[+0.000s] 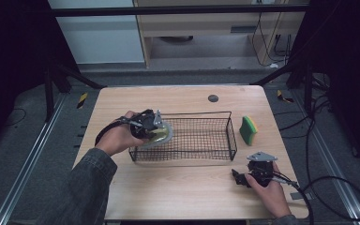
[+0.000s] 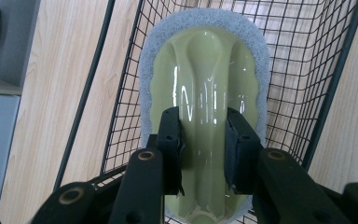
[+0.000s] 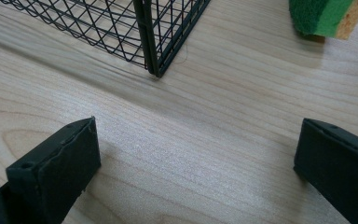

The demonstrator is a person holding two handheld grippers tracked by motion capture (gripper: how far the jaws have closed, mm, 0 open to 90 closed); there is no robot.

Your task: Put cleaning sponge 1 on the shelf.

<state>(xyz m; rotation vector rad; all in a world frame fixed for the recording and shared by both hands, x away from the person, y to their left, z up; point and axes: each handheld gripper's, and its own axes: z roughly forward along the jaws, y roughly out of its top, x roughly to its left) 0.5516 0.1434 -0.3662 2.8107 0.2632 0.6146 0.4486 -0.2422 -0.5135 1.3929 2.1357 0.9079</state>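
Two pads of the left claw [image 2: 203, 149] are clamped on the glossy raised handle of the scrubbing pad [image 2: 205, 74], held at the left end of the wire basket [image 1: 201, 123]. It looks light: slick stiff handle, soft rim. The right claw [image 3: 196, 172] rests apart.

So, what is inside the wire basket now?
At the left end of the wire basket, the left gripper holds a scrubber. The mesh floor beneath it is covered.

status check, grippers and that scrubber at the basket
Left gripper shut on the scrubber, at the wire basket left end. Right gripper open over bare table. Sponge outside basket, nothing blocking.
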